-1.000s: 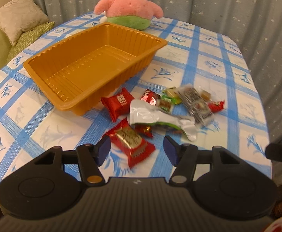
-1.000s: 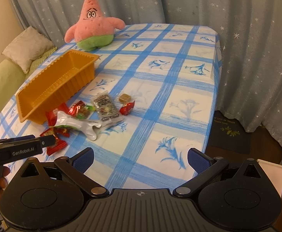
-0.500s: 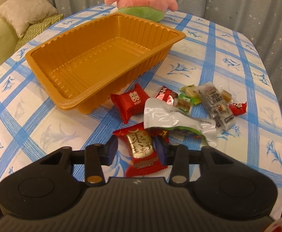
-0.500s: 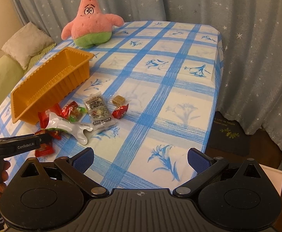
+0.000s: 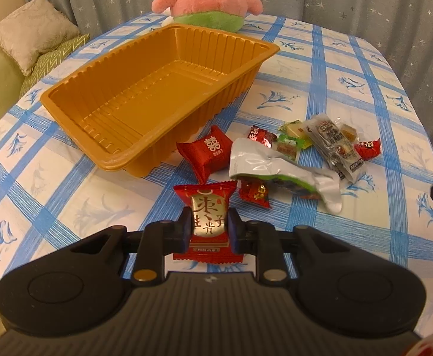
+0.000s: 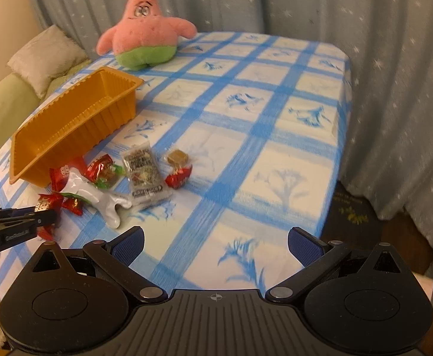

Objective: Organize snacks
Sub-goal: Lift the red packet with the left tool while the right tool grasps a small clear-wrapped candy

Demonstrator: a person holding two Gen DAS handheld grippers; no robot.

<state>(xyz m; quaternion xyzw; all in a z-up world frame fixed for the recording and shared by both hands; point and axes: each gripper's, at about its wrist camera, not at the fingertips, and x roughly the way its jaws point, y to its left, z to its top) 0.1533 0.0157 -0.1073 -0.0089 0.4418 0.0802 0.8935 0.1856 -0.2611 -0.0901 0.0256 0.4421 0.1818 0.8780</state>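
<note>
Glossy ribbed plastic tray [image 5: 145, 103], shiny foil wrappers [image 5: 209, 222], fuzzy plush toy [image 5: 207, 0]

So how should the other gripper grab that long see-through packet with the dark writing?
Probably across its narrow width, near the middle. The clear packet lies flat and long on the tablecloth, so its two long edges fit between open jaws. Coming from above on its near side, by the right gripper, seems easiest; a red candy and the white pouch crowd its sides.
</note>
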